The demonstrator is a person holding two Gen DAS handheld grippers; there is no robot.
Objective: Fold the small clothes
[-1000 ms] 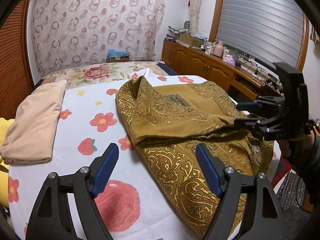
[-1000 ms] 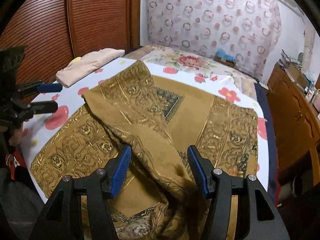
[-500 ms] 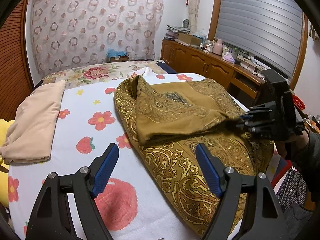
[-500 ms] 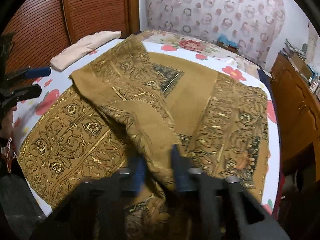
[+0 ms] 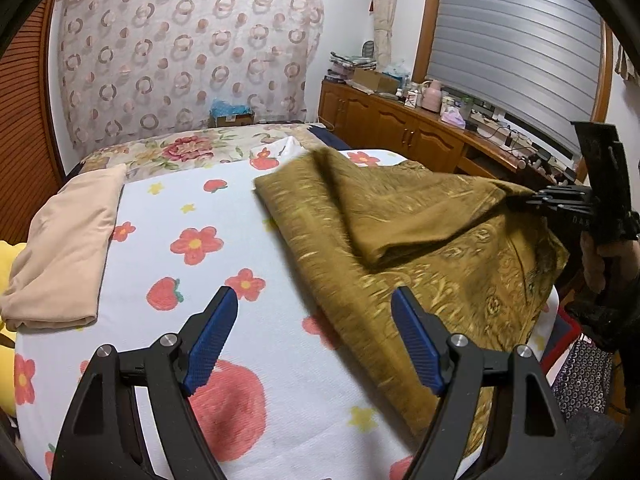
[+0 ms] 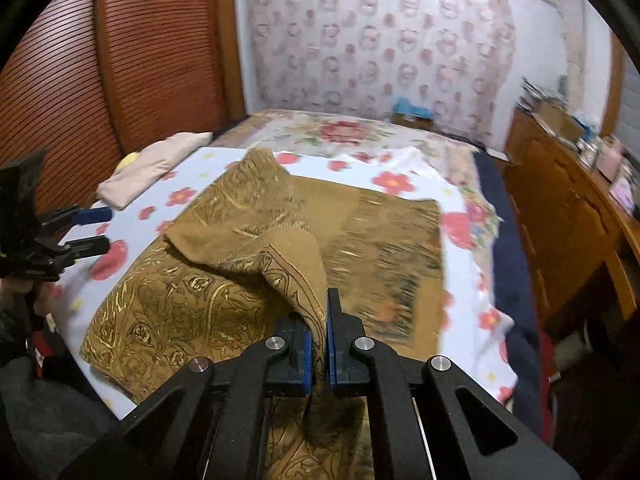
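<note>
A mustard-gold paisley cloth [image 5: 420,248] lies partly folded on the flowered bed sheet [image 5: 224,216]. In the right wrist view my right gripper [image 6: 318,344] is shut on a lifted edge of the cloth [image 6: 256,240], holding it above the bed. The same gripper shows at the right of the left wrist view [image 5: 560,200], pinching the cloth's edge. My left gripper [image 5: 314,340] is open and empty, low over the sheet, left of the cloth. It also shows at the left of the right wrist view [image 6: 88,228].
A folded beige garment [image 5: 64,252] lies at the bed's left side. A wooden cabinet [image 5: 400,136] with clutter stands along the right wall. A floral pillow area [image 5: 188,148] is at the far end. The bed's near edge drops off at right.
My right gripper has closed on the cloth's edge and lifted it toward the right. The cloth has shifted with it. My left gripper stays open in about the same place.
</note>
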